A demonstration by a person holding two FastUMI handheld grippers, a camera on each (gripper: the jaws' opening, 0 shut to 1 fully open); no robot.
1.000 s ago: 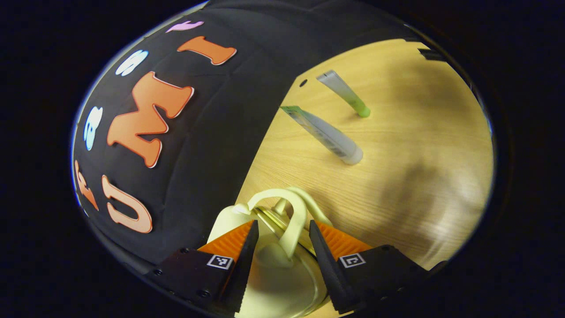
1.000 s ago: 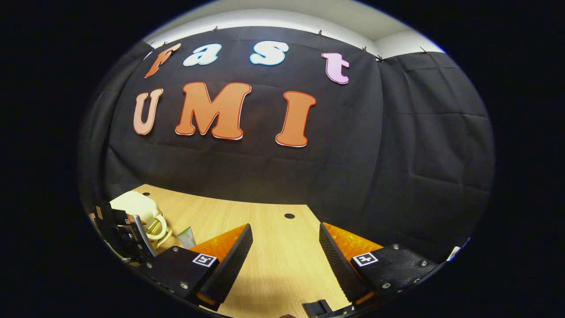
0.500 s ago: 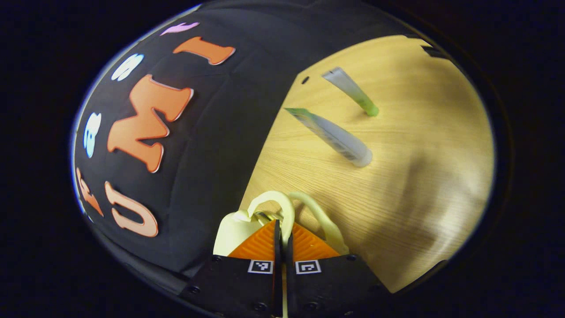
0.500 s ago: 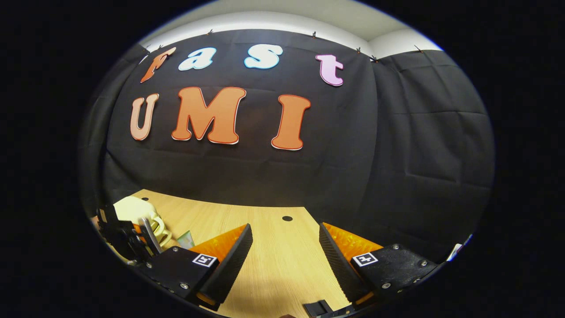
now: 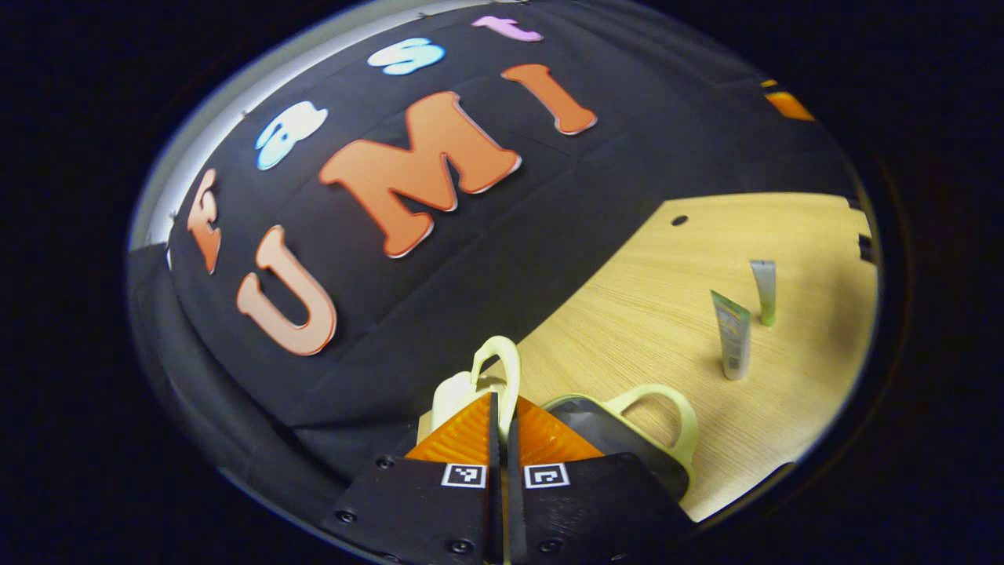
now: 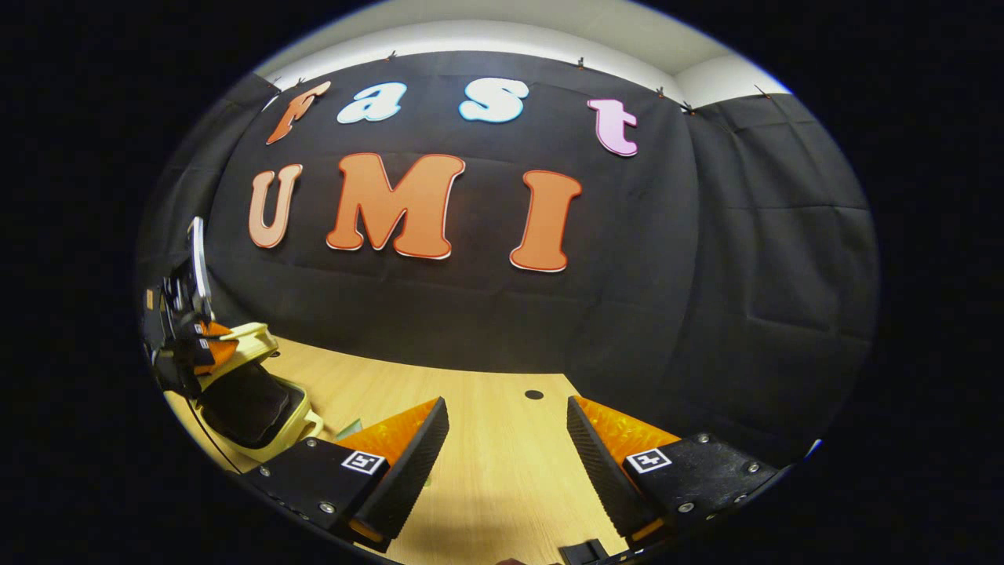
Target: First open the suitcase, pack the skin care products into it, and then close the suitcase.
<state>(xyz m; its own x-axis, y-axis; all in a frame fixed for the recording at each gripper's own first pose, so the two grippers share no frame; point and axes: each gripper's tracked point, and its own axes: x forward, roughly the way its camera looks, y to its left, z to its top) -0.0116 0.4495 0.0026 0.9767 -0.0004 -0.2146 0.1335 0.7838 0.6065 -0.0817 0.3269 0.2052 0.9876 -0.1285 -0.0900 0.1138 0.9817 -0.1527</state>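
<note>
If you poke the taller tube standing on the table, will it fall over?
Probably. The taller tube stands upright on its small cap on the table, so it looks apt to tip. Its flat crimped top suggests a soft, squeezable body. It seems light, though that cannot be confirmed.

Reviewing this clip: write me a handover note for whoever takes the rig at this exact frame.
Left gripper: shut on the upper handle of the pale yellow suitcase, holding its lid half raised; the dark lining shows in both views.
Right gripper: open, holding nothing, hovering over the wooden table.
Products: two tubes stand cap-down on the table to the suitcase's right in the left gripper view, a larger white tube and a smaller green-capped tube.
Done: suitcase partly open.
Left: finish opening the lid, put both tubes inside, close the suitcase.
</note>
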